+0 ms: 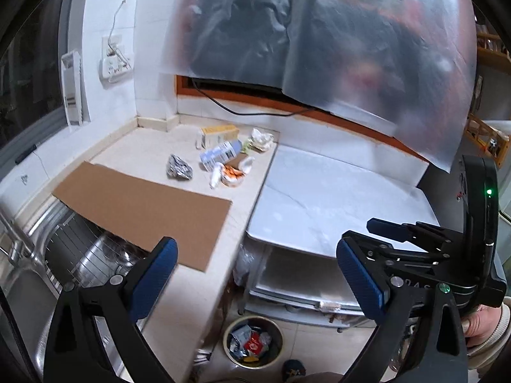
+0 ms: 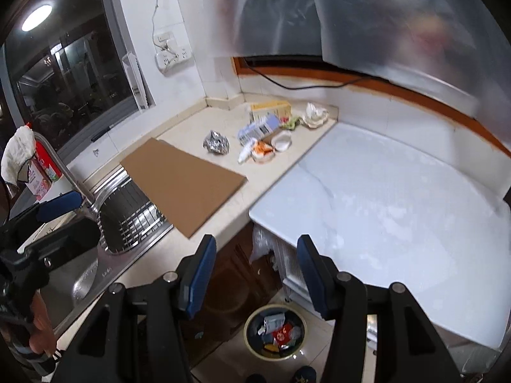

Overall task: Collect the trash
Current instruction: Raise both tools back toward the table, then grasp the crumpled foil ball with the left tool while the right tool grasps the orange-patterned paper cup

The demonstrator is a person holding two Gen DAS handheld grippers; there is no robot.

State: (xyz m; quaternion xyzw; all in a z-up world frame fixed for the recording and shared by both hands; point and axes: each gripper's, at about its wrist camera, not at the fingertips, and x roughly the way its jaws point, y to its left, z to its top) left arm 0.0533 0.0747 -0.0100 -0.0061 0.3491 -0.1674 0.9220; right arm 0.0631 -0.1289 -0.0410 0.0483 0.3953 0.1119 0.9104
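Two claws: left claw (image 1: 257, 276) and right claw (image 2: 255, 276), jaws apart, nothing held.
Trash (image 2: 265, 131): piled on counter (image 2: 179, 127), ahead of both claws.
Bin (image 2: 274, 332): on floor, below claws.
Nearer claw: cannot be told.

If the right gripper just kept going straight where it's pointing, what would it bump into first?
Probably the front edge of the flat white marble-look countertop, with nothing nearer between the open right gripper fingers. Depth is hard to judge here.
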